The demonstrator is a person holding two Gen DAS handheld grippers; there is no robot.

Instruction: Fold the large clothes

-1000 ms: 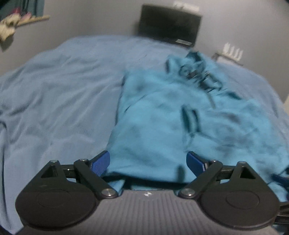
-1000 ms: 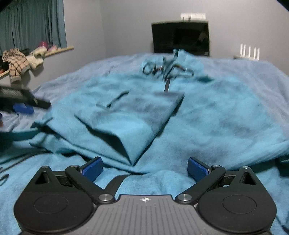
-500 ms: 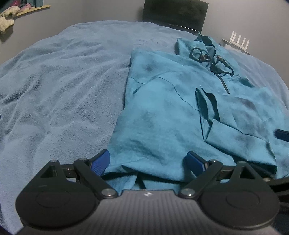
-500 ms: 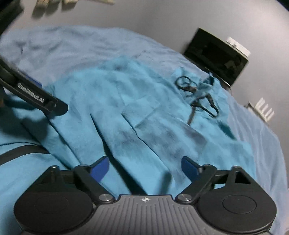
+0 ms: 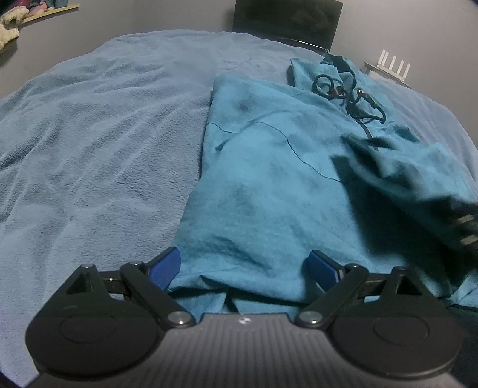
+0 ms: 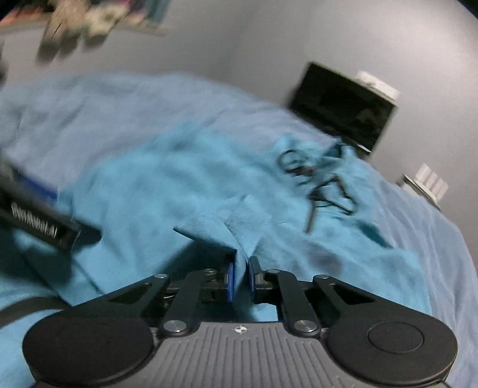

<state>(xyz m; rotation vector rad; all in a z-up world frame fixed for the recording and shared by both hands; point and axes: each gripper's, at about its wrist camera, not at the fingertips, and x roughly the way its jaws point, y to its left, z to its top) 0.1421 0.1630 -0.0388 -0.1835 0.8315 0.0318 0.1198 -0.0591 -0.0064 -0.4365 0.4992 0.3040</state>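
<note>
Bed cover (image 5: 98, 143): pale blue plush fabric, softly rippled, spread across the whole surface.

Hoodie (image 5: 269, 185): teal, soft napped cloth with darker mottling, lying flat on the right half of the cover, hood end toward the far wall; one sleeve (image 6: 221, 229) is lifted as a flat folded panel.

Screen (image 5: 286, 21): black rectangle against the grey wall beyond the hood.

Left gripper (image 5: 245, 265): black linkage arms, blue ribbed pads spread wide either side of the hoodie's near hem, not pressing it.

Right gripper (image 6: 240, 274): jaws have just been closing; blue pads pinch the sleeve's edge between them.

Drawcord (image 5: 346, 92): thin dark cord, looped, on the hood.
</note>
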